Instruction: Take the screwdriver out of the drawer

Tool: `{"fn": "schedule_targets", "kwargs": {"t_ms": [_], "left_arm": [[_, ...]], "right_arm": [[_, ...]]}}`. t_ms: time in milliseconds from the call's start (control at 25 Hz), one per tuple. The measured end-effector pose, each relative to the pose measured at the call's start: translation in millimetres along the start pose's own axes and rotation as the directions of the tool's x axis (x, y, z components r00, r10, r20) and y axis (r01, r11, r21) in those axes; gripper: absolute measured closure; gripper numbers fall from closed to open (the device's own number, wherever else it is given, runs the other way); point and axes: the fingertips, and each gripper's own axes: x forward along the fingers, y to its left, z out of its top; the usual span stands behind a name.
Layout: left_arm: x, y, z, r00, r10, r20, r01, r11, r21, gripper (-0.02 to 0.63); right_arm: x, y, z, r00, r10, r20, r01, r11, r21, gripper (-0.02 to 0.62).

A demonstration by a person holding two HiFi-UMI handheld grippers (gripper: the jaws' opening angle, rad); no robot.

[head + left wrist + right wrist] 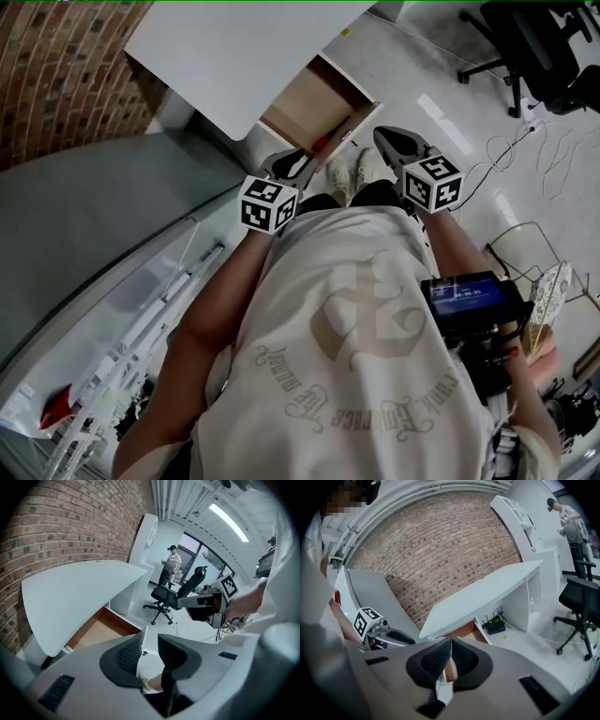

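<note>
Hovering by open light-wood drawer [305, 103] under white desk [225, 56]: left gripper [149, 643] holding jaws apart, empty, getting ready to grab; right gripper [451, 657] closed, empty, waiting. Small red-handled screwdriver [322, 143] lying in drawer's near corner.

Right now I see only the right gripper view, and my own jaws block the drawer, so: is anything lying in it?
Observer: Yes. The head view shows a small red thing in the near corner of the open drawer; likely the screwdriver's handle.
Operator: Is the left gripper ready to take it?
Observer: Its own view shows its jaws apart with nothing between them.
</note>
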Motion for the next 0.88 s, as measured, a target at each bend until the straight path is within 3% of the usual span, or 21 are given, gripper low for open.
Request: {"fn": "schedule_targets", "kwargs": {"t_ms": [560, 880], "left_arm": [[24, 29, -29, 0.981, -0.134, -0.14, 0.149, 0.984, 0.101, 0.444], [50, 33, -42, 0.959, -0.155, -0.239, 0.187, 0.976, 0.116, 0.445]], "right_arm": [[-13, 3, -16, 0.979, -0.201, 0.042, 0.198, 0.979, 0.053, 0.572], [-29, -13, -22, 0.963, -0.267, 0.043, 0.262, 0.96, 0.097, 0.572]]}}
